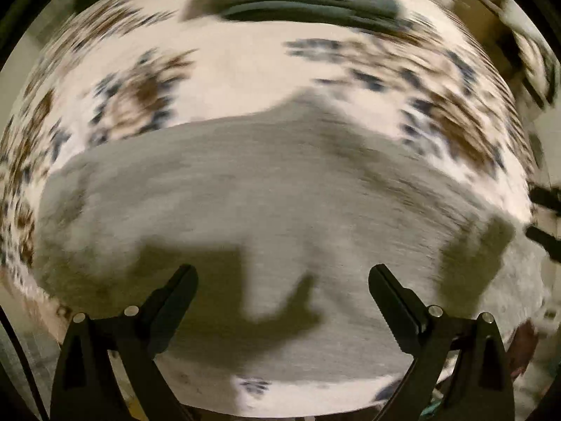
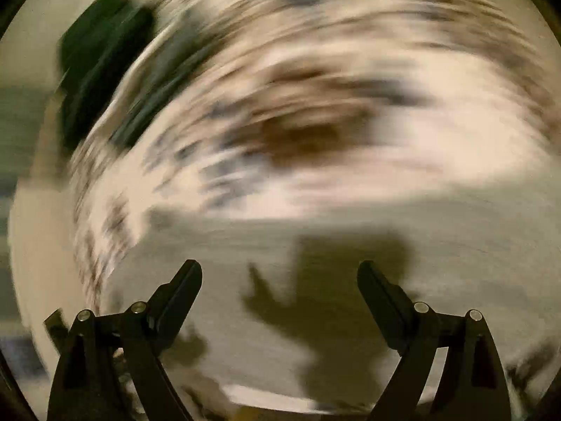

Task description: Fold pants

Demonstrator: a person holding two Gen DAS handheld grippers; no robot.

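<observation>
Grey pants (image 1: pixel 245 193) lie folded flat on a white cloth with brown and blue flower print (image 1: pixel 245 70). Both views are blurred by motion. My left gripper (image 1: pixel 283 270) is open and empty above the pants' near part. My right gripper (image 2: pixel 279 266) is open and empty, also above the grey pants (image 2: pixel 350 231), whose far edge runs across the middle of the right wrist view. Gripper shadows fall on the fabric. The other gripper's fingers (image 1: pixel 545 217) show at the right edge of the left wrist view.
A dark green folded item (image 1: pixel 308 3) lies at the far edge of the printed cloth; it also shows in the right wrist view (image 2: pixel 101 66) at upper left. The surface's near edge runs just below the pants.
</observation>
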